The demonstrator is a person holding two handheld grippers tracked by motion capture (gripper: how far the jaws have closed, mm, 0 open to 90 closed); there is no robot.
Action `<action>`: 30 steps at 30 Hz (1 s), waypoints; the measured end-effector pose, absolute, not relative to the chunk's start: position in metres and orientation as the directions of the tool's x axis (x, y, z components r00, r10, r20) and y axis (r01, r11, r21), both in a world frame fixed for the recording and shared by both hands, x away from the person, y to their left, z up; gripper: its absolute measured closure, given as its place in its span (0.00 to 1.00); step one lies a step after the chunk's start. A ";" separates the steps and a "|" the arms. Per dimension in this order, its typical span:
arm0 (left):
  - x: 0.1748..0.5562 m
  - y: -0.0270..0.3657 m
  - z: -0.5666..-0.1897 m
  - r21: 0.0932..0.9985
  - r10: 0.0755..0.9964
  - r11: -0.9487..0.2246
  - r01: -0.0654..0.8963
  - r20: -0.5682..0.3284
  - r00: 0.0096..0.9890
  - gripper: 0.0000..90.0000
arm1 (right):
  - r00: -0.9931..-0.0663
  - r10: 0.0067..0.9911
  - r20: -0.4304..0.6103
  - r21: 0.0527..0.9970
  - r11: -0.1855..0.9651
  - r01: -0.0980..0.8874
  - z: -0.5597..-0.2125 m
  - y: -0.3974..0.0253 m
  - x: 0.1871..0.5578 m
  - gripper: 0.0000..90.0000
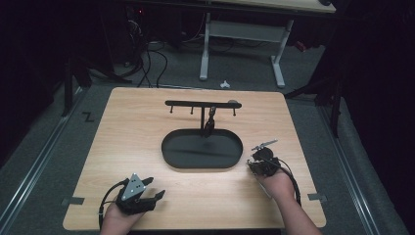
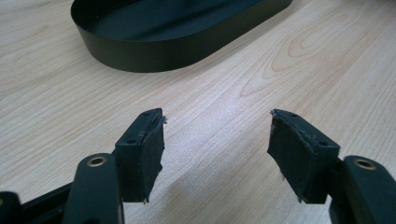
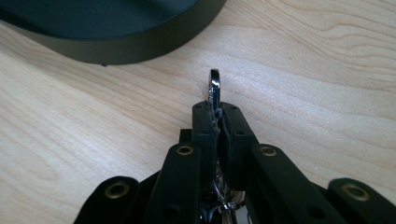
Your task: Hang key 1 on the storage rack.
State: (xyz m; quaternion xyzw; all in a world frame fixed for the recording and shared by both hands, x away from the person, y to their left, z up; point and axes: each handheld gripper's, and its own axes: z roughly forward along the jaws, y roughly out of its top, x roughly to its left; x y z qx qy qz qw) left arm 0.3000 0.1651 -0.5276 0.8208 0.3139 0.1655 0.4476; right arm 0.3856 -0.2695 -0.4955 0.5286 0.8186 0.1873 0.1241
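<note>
A black oval tray (image 1: 169,157) lies mid-table, and a black stand rises from its back edge with a hooked crossbar (image 1: 186,103). A small dark item (image 1: 211,121) hangs from one hook. My right gripper (image 3: 217,109) is shut on a shiny metal loop (image 3: 215,86) that pokes up between its jaws, low over the wood just right of the tray (image 3: 140,49). In the high view that gripper (image 1: 254,161) sits off the tray's right end. My left gripper (image 2: 217,126) is open with bare wood between its pads, short of the tray (image 2: 154,53); from above it (image 1: 155,189) is at front left.
The wooden table (image 1: 122,127) is bordered by grey floor and metal rails. A white desk frame (image 1: 279,63) and cables stand beyond the far edge. Tape marks sit at the front corners.
</note>
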 end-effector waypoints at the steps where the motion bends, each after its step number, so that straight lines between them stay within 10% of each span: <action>1: 0.300 0.165 -0.527 0.840 0.664 -0.400 0.366 -0.009 0.747 0.40 | -0.412 0.911 0.006 0.441 0.367 0.819 -0.494 -0.270 0.385 0.96; 30: 0.309 0.167 -0.525 0.864 0.730 -0.332 0.378 -0.019 0.683 0.39 | -0.402 0.915 -0.014 0.534 0.347 0.771 -0.407 -0.294 0.356 0.96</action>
